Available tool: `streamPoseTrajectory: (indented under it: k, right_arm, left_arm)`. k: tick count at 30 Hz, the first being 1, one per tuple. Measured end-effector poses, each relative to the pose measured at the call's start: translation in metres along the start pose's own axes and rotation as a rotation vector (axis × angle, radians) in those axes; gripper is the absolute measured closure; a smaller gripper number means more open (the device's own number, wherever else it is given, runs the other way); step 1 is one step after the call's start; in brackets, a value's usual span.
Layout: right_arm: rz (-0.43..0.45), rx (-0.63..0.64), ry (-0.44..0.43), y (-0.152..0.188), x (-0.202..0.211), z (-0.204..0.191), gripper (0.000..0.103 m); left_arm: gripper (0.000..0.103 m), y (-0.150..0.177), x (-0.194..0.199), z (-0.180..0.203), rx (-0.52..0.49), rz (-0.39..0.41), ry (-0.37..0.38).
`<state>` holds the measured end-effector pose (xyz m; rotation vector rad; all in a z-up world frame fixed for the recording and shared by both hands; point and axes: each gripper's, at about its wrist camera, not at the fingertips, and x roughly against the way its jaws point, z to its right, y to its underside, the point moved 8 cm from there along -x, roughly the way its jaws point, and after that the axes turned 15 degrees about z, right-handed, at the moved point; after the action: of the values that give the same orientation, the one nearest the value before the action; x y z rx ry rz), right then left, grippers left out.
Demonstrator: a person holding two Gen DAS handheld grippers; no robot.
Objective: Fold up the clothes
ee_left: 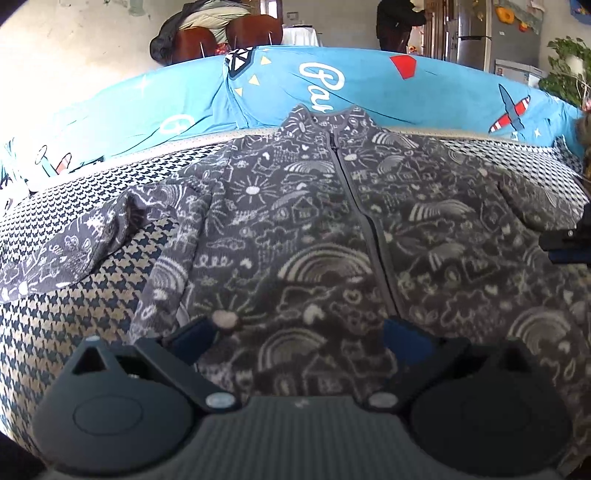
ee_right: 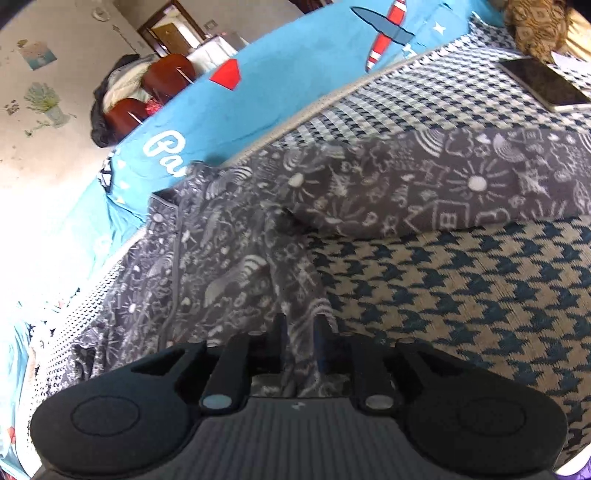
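A dark grey zip jacket (ee_left: pixel 314 221) with white doodle print lies face up on a houndstooth sofa seat (ee_left: pixel 92 302), collar away from me. Its zip (ee_left: pixel 354 195) is closed. One sleeve (ee_left: pixel 74 251) spreads out to the left. My left gripper (ee_left: pixel 301 336) hovers open and wide over the lower front, nothing between its fingers. In the right wrist view the jacket (ee_right: pixel 229 258) lies to the left and its other sleeve (ee_right: pixel 443 184) stretches out to the right. My right gripper (ee_right: pixel 301 325) sits at the jacket's side edge, its jaws a narrow gap apart with the fabric running between them.
A blue sheet with aeroplane prints (ee_left: pixel 369 81) covers the sofa back. A phone (ee_right: pixel 543 83) lies on the seat (ee_right: pixel 461 288) at the far right, beside a brown patterned cushion (ee_right: pixel 535 26). Behind stand chairs with a coat (ee_left: pixel 221 29), a person in dark clothes (ee_left: pixel 399 22), a fridge (ee_left: pixel 476 33) and a plant (ee_left: pixel 569 70).
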<state>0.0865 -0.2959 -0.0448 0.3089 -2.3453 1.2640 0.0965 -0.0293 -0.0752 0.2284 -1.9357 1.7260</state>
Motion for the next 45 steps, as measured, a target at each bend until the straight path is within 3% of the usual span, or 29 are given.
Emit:
streamPoseTrajectory:
  k: [10, 16, 24, 30, 32, 33, 35, 37, 45]
  right_arm:
    - [-0.006, 0.030, -0.115, 0.004, -0.003, -0.026, 0.085]
    - [-0.037, 0.019, -0.120, 0.009, -0.015, -0.028, 0.085]
    - [0.001, -0.007, -0.167, 0.000, -0.026, -0.036, 0.085]
    - [-0.028, -0.018, -0.143, 0.004, -0.043, -0.036, 0.085]
    - [-0.048, -0.023, -0.061, 0.008, -0.050, -0.024, 0.085]
    - [-0.057, -0.026, -0.015, 0.011, -0.053, -0.017, 0.094]
    - [-0.063, -0.083, 0.019, 0.012, -0.055, -0.005, 0.103]
    - [-0.065, -0.131, 0.019, 0.011, -0.054, 0.000, 0.103]
    - [-0.054, -0.065, 0.030, 0.012, -0.053, -0.002, 0.103]
  left_arm:
    - [0.000, -0.023, -0.031, 0.005, 0.000, 0.002, -0.022]
    - [0.000, -0.023, -0.053, 0.004, 0.030, -0.026, -0.033]
    - [0.000, -0.018, -0.071, 0.000, 0.012, -0.066, -0.017]
    - [0.000, -0.010, -0.075, -0.006, 0.042, -0.089, 0.006]
    - [0.000, -0.009, -0.074, -0.005, 0.052, -0.087, -0.007]
    - [0.000, -0.008, -0.074, -0.005, 0.054, -0.081, -0.012]
    - [0.000, -0.006, -0.073, -0.004, 0.048, -0.064, -0.017]
    - [0.000, -0.005, -0.073, -0.004, 0.047, -0.053, -0.018]
    - [0.000, -0.004, -0.073, -0.005, 0.053, -0.033, -0.009]
